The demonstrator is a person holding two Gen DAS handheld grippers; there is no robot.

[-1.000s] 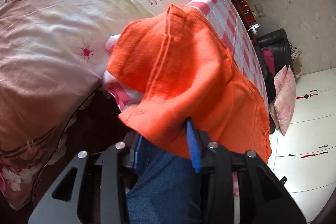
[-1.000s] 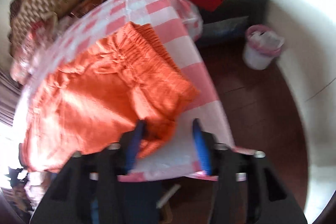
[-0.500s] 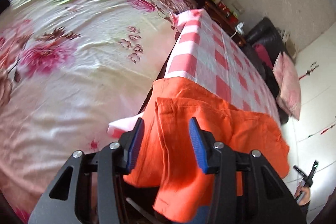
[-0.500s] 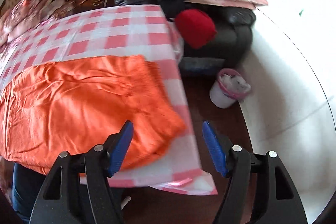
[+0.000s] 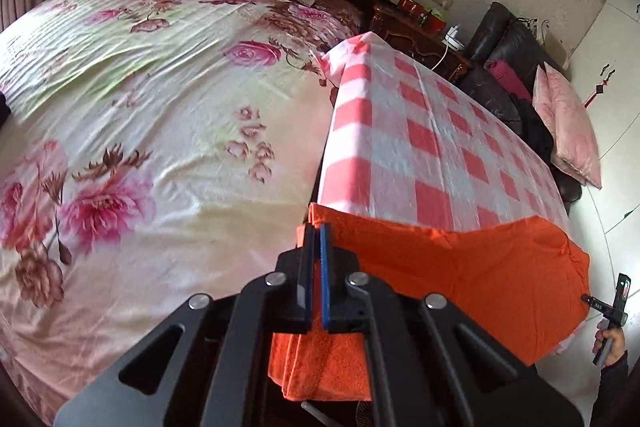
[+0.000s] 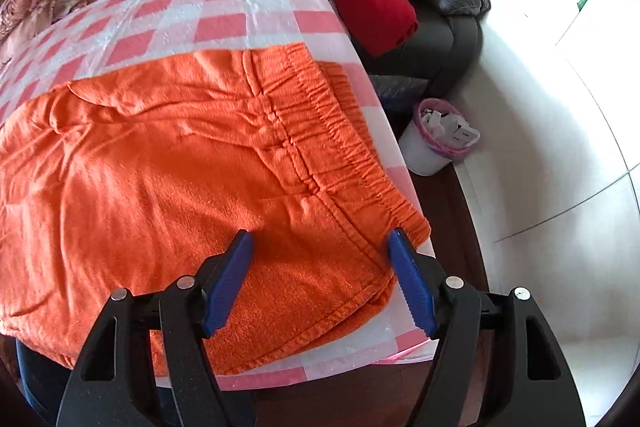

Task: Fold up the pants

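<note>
Orange pants (image 6: pixel 168 163) lie spread on a table with a red-and-white checked cloth (image 6: pixel 224 3), the elastic waistband (image 6: pixel 344 131) toward the right edge. In the left wrist view the pants (image 5: pixel 460 267) lie across the near end of the table, their leg end hanging over the left edge. My left gripper (image 5: pixel 316 231) is shut on the corner of the leg hem. My right gripper (image 6: pixel 320 243) is open, its blue pads (image 6: pixel 232 275) above the near waist corner and holding nothing.
A bed with a floral cover (image 5: pixel 140 131) lies close to the table's left. A black sofa (image 6: pixel 452 23) with a pink cushion and red bundle stands behind. A white bin (image 6: pixel 436 135) stands on the floor at the right. A person's hand (image 5: pixel 612 339) holds the other gripper at far right.
The pants went from lifted and bunched to lying flat on the table. My left gripper closed on the leg hem corner. My right gripper opened wide and let go of the waist corner.
</note>
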